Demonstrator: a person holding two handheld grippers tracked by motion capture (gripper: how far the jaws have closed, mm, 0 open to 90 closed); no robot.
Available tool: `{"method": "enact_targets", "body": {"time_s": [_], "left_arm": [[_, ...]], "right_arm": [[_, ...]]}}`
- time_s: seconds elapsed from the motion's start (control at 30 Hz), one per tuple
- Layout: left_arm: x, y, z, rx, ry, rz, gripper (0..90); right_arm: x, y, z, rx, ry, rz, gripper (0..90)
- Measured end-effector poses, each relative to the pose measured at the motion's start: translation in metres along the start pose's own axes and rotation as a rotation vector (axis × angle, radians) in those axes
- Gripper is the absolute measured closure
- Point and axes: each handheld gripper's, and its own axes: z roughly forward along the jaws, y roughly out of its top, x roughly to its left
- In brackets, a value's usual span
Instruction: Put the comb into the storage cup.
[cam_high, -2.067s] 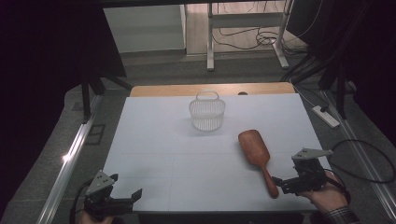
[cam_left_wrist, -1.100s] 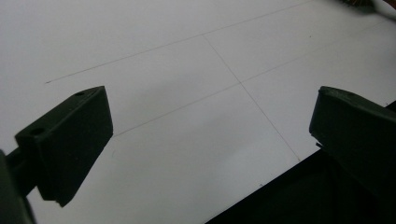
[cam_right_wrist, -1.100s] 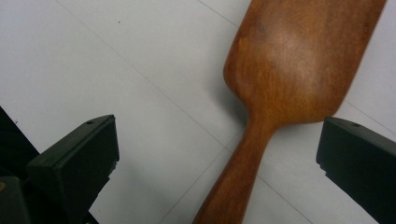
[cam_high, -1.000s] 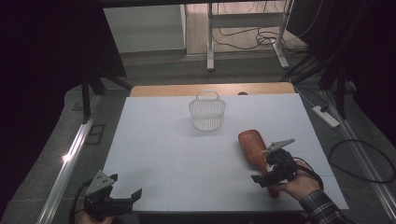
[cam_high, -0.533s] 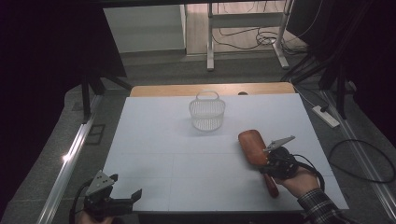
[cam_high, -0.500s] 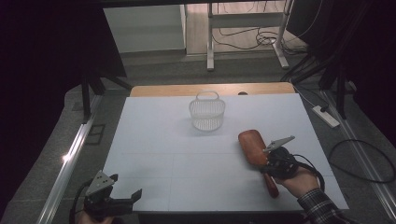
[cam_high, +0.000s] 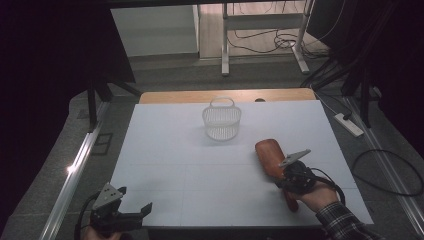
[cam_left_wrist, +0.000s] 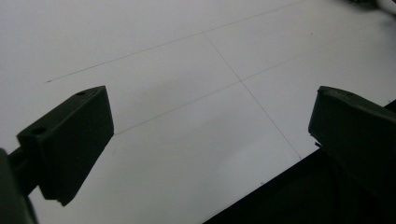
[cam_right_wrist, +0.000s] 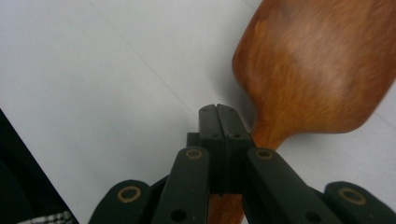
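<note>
This looks like a lab or test room: a white-topped table (cam_high: 165, 150) stands among dark curtains (cam_high: 50, 75), with loose cables (cam_high: 265, 42) and a power strip (cam_high: 350, 125) on the grey floor (cam_high: 165, 75) behind metal stand legs (cam_high: 225, 45).

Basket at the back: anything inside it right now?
Nothing shows inside the white basket; through its mesh wall only pale table appears. Its floor is too small to confirm from the high view.

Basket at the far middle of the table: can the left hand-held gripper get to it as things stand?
Probably yes. The left hand-held gripper sits open at the near left edge, and only bare table lies between it and the basket. The wooden brush lies off to the right, out of that path.
</note>
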Motion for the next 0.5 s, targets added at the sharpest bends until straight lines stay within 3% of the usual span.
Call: {"method": "enact_targets", "body": {"time_s": [0.13, 0.5], "left_arm": [[0.000, 0.000, 0.000, 0.003, 0.002, 0.001, 1.1], [-0.001, 0.000, 0.000, 0.005, 0.002, 0.005, 1.2]], "right_arm": [[0.002, -0.003, 0.008, 0.030, 0.004, -0.021, 89.1], [0.001, -0.008, 0.016, 0.082, 0.001, -0.021, 89.2]]}}
